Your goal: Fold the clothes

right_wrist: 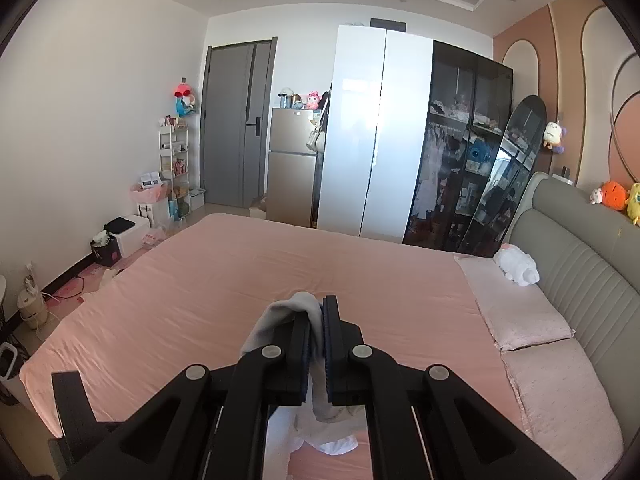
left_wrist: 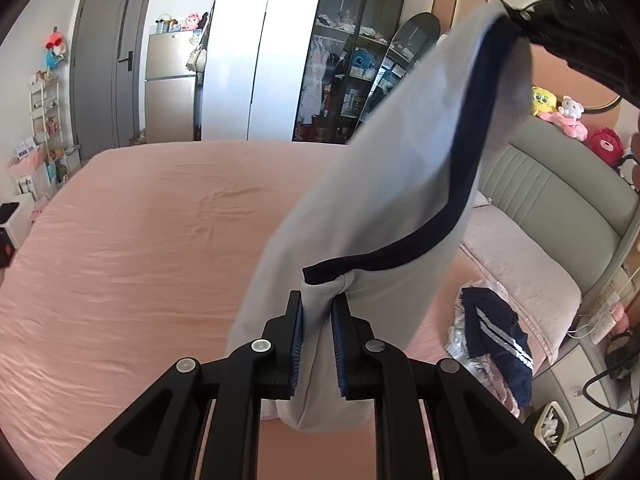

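Observation:
A light grey garment (left_wrist: pixel 384 184) with a dark navy band along one edge hangs stretched in the air above the pink bed (left_wrist: pixel 152 240). My left gripper (left_wrist: pixel 318 304) is shut on its lower corner, with bunched cloth pinched between the blue pads. The garment's upper corner runs up to the right gripper (left_wrist: pixel 532 12) at the top right of the left wrist view. In the right wrist view, my right gripper (right_wrist: pixel 320 312) is shut on a fold of the same grey cloth (right_wrist: pixel 280 316), which drapes down below the jaws.
A pile of other clothes (left_wrist: pixel 492 344), with a navy striped piece on top, lies at the bed's right side near the pink pillows (right_wrist: pixel 520 312). A grey padded headboard (right_wrist: pixel 580 248) stands on the right. Wardrobes (right_wrist: pixel 372 132) and a fridge (right_wrist: pixel 290 164) stand beyond the bed.

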The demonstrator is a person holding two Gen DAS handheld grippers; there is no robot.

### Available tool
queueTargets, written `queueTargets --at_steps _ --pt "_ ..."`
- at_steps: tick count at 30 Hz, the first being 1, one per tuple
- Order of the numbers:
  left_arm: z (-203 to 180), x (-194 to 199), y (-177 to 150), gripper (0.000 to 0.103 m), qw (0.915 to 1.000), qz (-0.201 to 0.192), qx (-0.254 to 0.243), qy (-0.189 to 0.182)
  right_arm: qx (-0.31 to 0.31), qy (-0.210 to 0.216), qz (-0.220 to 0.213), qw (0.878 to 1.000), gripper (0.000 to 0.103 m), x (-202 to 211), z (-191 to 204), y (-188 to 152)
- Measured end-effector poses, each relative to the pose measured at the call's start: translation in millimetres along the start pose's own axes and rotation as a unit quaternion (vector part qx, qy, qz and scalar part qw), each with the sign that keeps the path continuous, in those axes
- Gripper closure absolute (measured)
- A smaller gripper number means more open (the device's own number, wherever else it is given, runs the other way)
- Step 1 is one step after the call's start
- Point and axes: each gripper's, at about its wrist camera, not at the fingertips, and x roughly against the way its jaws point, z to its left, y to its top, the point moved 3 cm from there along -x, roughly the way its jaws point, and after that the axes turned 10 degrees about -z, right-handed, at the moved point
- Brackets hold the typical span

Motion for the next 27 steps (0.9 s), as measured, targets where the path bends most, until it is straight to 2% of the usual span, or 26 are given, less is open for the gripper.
queueTargets --at_steps 7,11,22,27 --pt "23.9 12.1 17.3 0.091 0.9992 -0.009 -0.024 0.032 0.056 0.008 0.011 0.998 0.1 4.8 4.1 -0.8" --pt "33.7 11.8 20.9 0.091 0.9977 -0.003 -0.043 0.052 0.099 0.03 0.06 0.993 0.1 0.6 6.7 -8.9" --pt "35.5 4.6 23.1 0.091 0.9924 0.037 -0.095 0.068 0.091 0.088 0.187 0.974 0.1 -22.9 -12.3 -30.3" --pt "41.0 6.1 37.0 0.091 0.9913 0.04 -0.104 0.07 0.108 0.114 0.235 0.959 0.1 -28.3 -7.3 -47.8"
